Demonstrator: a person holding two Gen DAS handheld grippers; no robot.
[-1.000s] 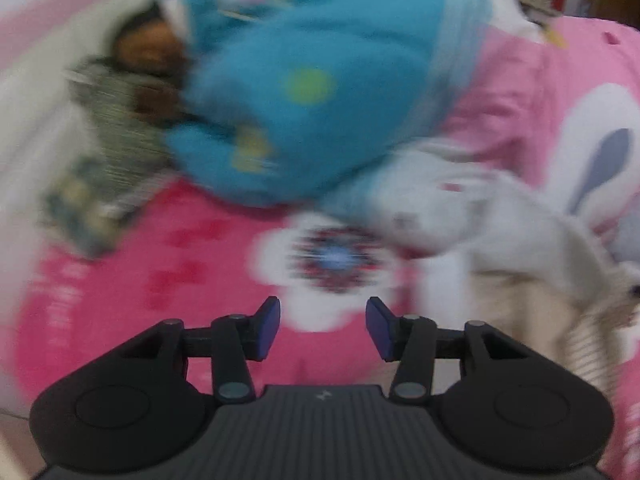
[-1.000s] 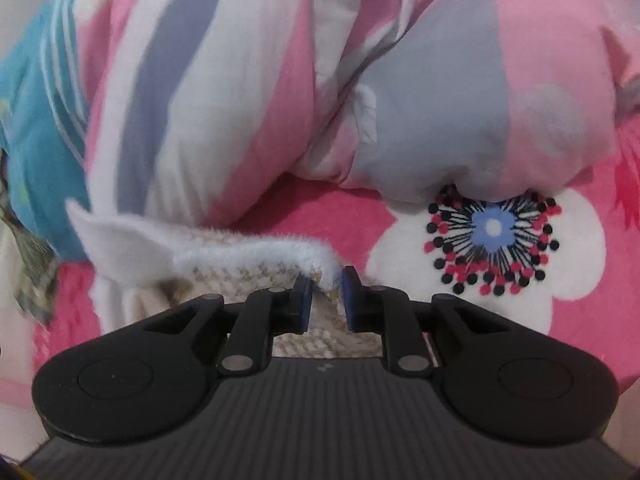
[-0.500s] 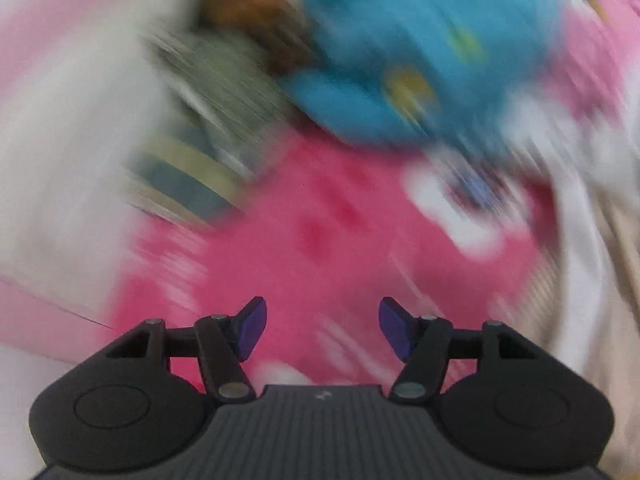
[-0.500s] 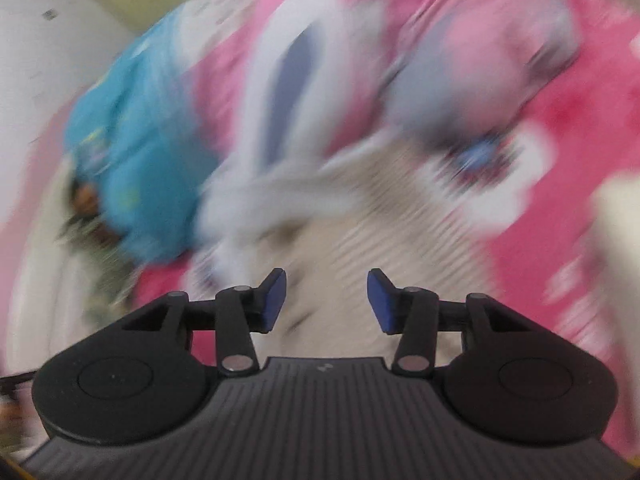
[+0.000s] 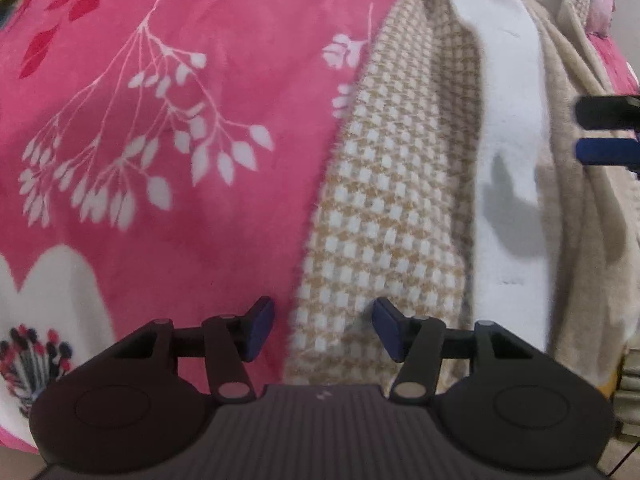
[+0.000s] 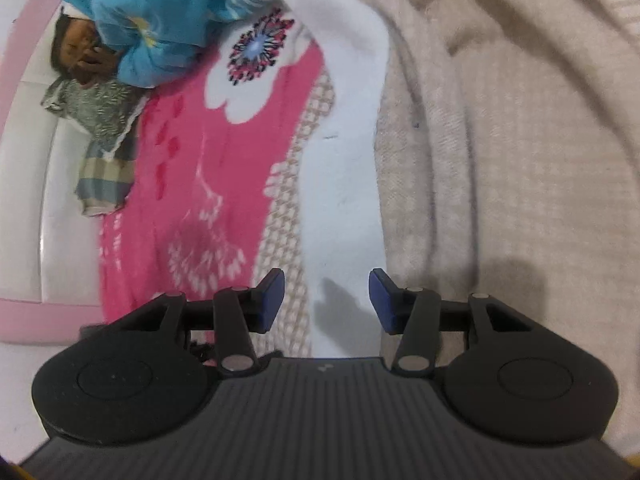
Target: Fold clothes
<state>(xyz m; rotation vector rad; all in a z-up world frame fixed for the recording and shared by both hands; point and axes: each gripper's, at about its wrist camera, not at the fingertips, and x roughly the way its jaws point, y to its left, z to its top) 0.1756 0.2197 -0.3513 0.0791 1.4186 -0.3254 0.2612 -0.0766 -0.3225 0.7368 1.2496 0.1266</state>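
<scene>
**Both claws released above the checked garment on the bed**

The left claw [image 5: 323,330] points steeply down at the pink floral bedspread [image 5: 160,120], its blue pads apart. Its jaws have just been closing a little, and they grip nothing; the fuzzy edge of the beige-and-white checked garment [image 5: 384,200] lies below the gap between them. The garment stretches along the bedspread, showing a checked outer face, a white band [image 5: 508,140] and a beige lining [image 5: 568,184] beside it. At the right edge of the left wrist view the tips of the right claw [image 5: 608,132] reach over the lining.

The right claw [image 6: 326,300] is also released, jaws standing apart over the white band [image 6: 344,160], with nothing between the pads; its shadow falls on the cloth. Toward the far side of the bed lie a blue patterned cloth [image 6: 132,20] and a grey-green printed garment [image 6: 100,120], well apart from the checked garment.
</scene>
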